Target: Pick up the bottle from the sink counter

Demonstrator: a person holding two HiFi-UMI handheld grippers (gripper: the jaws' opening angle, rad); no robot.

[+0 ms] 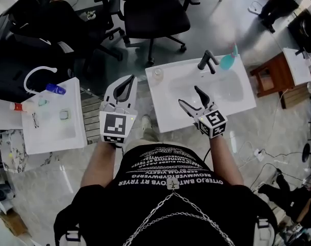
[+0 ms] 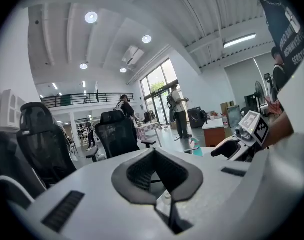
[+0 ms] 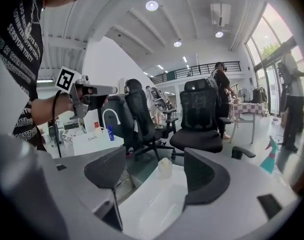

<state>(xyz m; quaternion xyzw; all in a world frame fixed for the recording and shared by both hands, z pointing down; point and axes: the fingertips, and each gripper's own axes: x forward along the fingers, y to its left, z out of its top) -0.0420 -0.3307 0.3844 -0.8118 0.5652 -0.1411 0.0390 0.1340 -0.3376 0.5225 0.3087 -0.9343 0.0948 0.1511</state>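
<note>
At the white sink counter [image 1: 160, 111], head view: one bottle [image 1: 158, 74], small and pale, upright at the counter's far-left corner, at 10 o'clock from the basin. One black faucet [image 1: 207, 60] at the basin's 12 o'clock, with a teal spray bottle [image 1: 228, 60] just beside it at 3 o'clock. Right gripper [image 1: 188, 97] hangs over the near part of the basin, jaws parted and pointing to 11 o'clock, well apart from the bottle. Left gripper [image 1: 125, 86] is off the counter's left edge, at 9 o'clock from the bottle, near it but not touching.

Left gripper view: left gripper [image 2: 154, 171] has its jaws drawn together at the tips and grips nothing. A slice of the bottle [image 2: 167, 196] shows through the narrow slot between the pads, lying beyond them. Office chairs stand behind.

Right gripper view: right gripper [image 3: 154, 180] is released, its pads wide apart and empty. The bottle [image 3: 164, 168] stands framed in the gap, ahead at 12 o'clock on the counter [image 3: 157, 209]. The teal spray bottle [image 3: 268, 156] sits out at 3 o'clock.

Step in hand, as judged: the approach, with no grasp yet made. The next move likely calls for the right gripper to travel forward along its present line until the pads flank the bottle's body. It should then close gently, since so small and light a bottle may tip if nudged.
</note>
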